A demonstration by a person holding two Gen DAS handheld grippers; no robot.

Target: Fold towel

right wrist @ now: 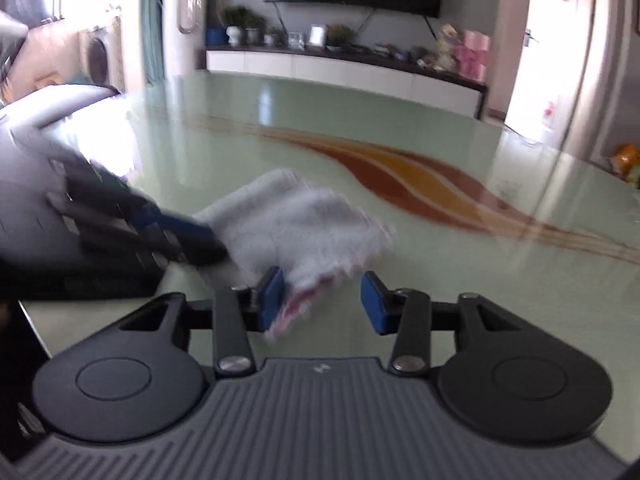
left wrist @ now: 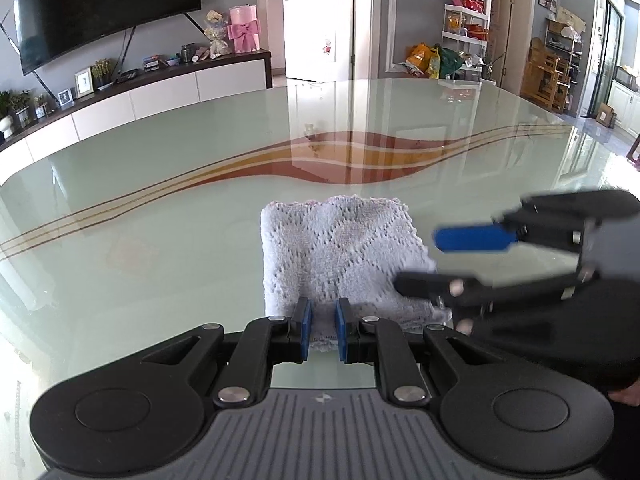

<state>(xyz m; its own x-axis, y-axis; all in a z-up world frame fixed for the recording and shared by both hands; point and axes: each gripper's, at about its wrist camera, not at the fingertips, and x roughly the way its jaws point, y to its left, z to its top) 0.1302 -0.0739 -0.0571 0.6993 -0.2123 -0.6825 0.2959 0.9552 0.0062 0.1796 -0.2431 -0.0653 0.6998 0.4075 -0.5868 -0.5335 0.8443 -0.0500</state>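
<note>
Left wrist view: your left gripper [left wrist: 323, 330] has its blue pads pinching the near edge of the white knitted towel [left wrist: 340, 252], which lies folded into a compact block on the pale green glass table [left wrist: 160, 184], near its front edge. Your right gripper [right wrist: 322, 300] stands with its jaws spread wide; the towel's pink-trimmed corner [right wrist: 298, 306] lies between them, touching only the left pad.

To finish this step well, judged from the present layout:
1. Hold the left pinch steady as an anchor.
2. Centre the right jaws over the loose corner before closing.
3. Keep layers aligned; the open knit probably snags and stretches easily.

Count: one towel, two grippers, one table.
</note>
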